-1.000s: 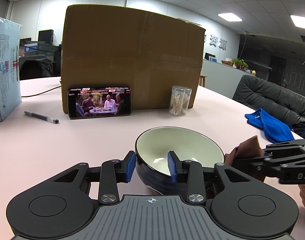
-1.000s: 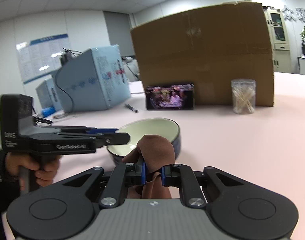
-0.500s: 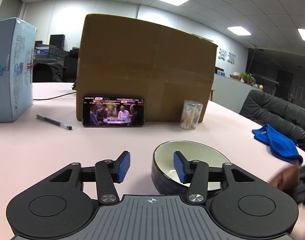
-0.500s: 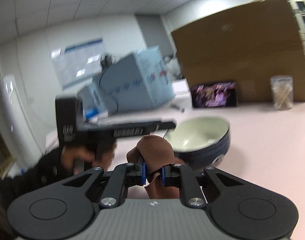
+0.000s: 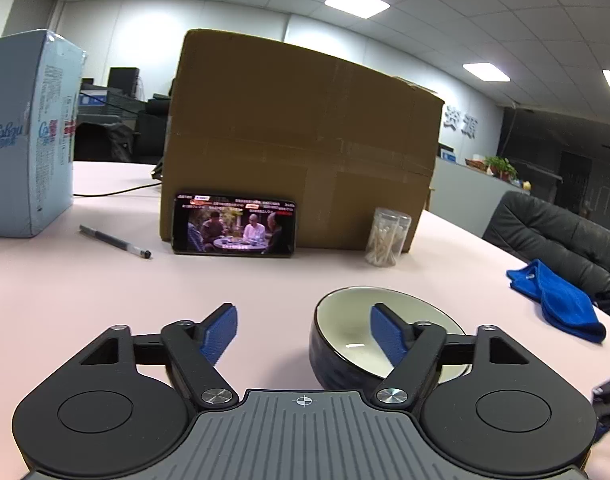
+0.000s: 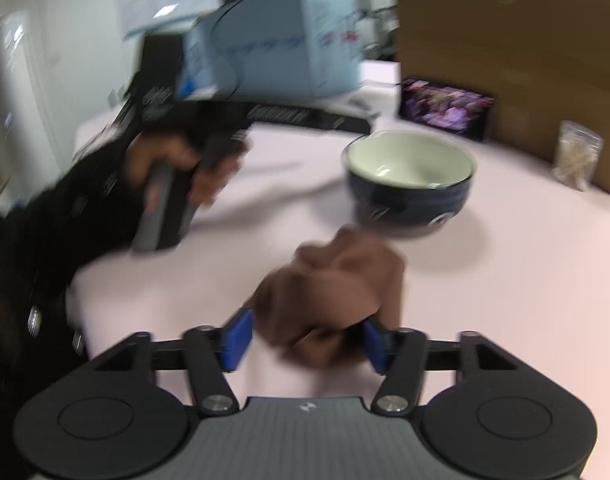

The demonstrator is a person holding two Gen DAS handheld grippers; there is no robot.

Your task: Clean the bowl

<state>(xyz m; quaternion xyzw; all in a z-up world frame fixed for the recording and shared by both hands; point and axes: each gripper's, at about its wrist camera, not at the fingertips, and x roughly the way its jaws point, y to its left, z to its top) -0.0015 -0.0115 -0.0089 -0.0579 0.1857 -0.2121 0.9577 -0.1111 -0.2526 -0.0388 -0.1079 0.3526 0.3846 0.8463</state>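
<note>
The dark blue bowl (image 5: 345,320) with a cream inside stands upright on the pink table (image 5: 105,300). My left gripper (image 5: 303,332) is open wide. Its right fingertip (image 5: 387,334) hangs over the bowl's near rim, and its left one is off to the side over bare table. In the blurred right wrist view the bowl (image 6: 409,176) sits ahead. A crumpled brown cloth (image 6: 337,280) lies on the table between the spread fingers of my open right gripper (image 6: 305,340). A hand (image 6: 201,180) holds the left gripper to the left of the bowl.
A large cardboard box (image 5: 301,140) stands behind, with a phone (image 5: 233,226) playing video against it. A jar of cotton swabs (image 5: 387,242) is beside it. A pen (image 5: 113,240) and a light blue carton (image 5: 25,140) are at left. A blue cloth (image 5: 557,300) and a black chair (image 5: 565,236) are at right.
My left gripper opened, let go of the bowl's rim and shifted left. My right gripper swung back and down, then opened; the brown cloth now rests on the table between its fingers.
</note>
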